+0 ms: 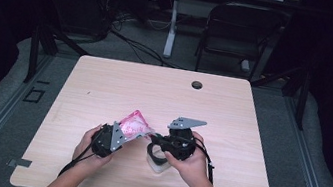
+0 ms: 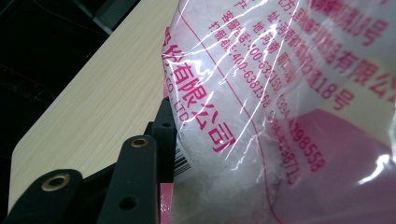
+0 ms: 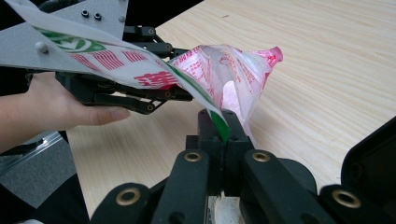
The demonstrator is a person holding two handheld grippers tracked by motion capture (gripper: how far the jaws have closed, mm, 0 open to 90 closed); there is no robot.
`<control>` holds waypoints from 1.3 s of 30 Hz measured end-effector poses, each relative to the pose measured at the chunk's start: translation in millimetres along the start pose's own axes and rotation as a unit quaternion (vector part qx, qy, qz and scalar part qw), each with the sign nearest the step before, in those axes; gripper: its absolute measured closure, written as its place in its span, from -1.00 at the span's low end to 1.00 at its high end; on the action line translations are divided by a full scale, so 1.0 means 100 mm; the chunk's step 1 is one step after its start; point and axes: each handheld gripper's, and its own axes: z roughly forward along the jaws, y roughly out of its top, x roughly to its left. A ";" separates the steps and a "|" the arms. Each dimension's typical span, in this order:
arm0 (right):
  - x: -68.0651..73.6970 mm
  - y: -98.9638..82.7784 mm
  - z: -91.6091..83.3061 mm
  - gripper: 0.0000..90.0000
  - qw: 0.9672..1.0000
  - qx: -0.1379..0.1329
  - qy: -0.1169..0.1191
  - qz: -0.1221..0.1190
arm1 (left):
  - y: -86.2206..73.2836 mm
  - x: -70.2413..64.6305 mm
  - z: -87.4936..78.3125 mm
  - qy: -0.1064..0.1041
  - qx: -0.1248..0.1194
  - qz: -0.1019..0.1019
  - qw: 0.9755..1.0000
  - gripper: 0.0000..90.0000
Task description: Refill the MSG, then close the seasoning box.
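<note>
Both tongs grip the pink bag (image 1: pixel 135 125): left tongs (image 1: pixel 123 135) half-closed on its body, right tongs (image 3: pixel 223 122) clamped shut on a torn strip. Opening seems underway; next, probably pour carefully into the container (image 1: pixel 159 164) on the table (image 1: pixel 230 124).

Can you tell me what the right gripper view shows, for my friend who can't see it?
The right gripper has its black fingers pinched shut on a pink-and-white plastic bag above a wooden table. A hand holds the left gripper, which grips the bag too.

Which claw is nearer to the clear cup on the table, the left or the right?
Right. The right claw hangs just over the clear cup, pinching a corner of the pink bag. The left claw grips the bag's body off to the cup's left.
</note>
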 end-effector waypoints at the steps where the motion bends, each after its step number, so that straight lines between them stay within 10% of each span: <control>1: 0.00 0.00 0.00 1.00 1.000 0.001 0.000 -0.002 | 0.00 0.00 0.00 -0.001 0.000 0.001 1.000 0.36; 39: 0.01 -0.05 -0.06 1.00 1.000 0.003 -0.001 0.001 | 0.08 -0.01 -0.06 0.050 -0.017 0.068 0.996 0.37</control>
